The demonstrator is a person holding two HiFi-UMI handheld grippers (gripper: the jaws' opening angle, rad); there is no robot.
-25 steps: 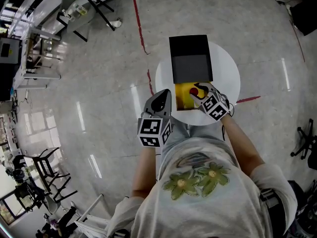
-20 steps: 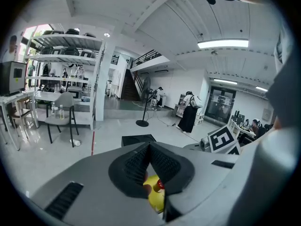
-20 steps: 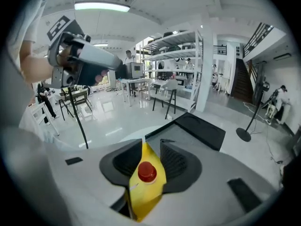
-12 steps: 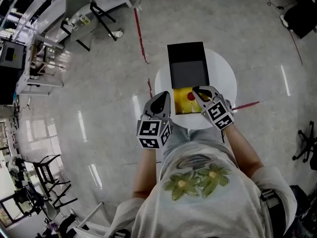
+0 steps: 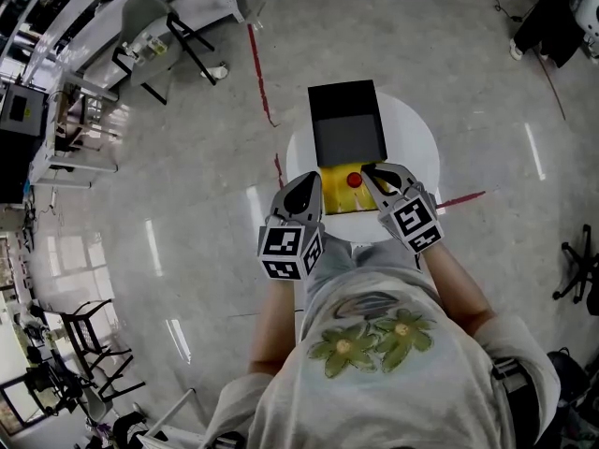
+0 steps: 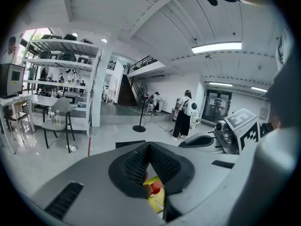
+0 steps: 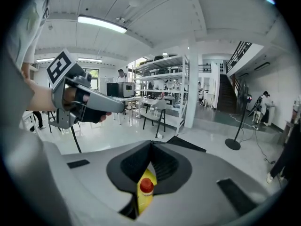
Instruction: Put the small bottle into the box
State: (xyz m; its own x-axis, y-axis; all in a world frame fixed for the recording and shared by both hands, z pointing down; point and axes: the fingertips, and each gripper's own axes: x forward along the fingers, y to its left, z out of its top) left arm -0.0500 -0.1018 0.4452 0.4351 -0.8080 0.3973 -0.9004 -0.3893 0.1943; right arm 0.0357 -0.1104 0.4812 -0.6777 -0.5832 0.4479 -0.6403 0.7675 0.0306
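Note:
A small red-capped bottle [image 5: 354,180] lies inside the yellow-lined box [image 5: 335,178], whose black lid [image 5: 346,124] stands open behind it on the round white table [image 5: 412,138]. My right gripper [image 5: 371,170] hovers at the box's near right corner, jaws shut and empty. In the right gripper view the bottle [image 7: 146,189] shows below the closed right gripper [image 7: 151,145], apart from it. My left gripper [image 5: 310,180] hangs at the box's near left edge, shut with nothing in it. The left gripper [image 6: 149,147] looks down past its jaws at the bottle [image 6: 155,186].
The table stands alone on a glossy grey floor marked with red tape lines [image 5: 260,59]. Chairs and shelving [image 5: 140,26] line the far left, and an office chair [image 5: 578,269] sits at the right. A person [image 6: 182,117] and a fan stand [image 6: 140,119] stand far off.
My right gripper drew back from over the box toward my body and its jaws closed. The bottle stays in the box. The left gripper barely moved.

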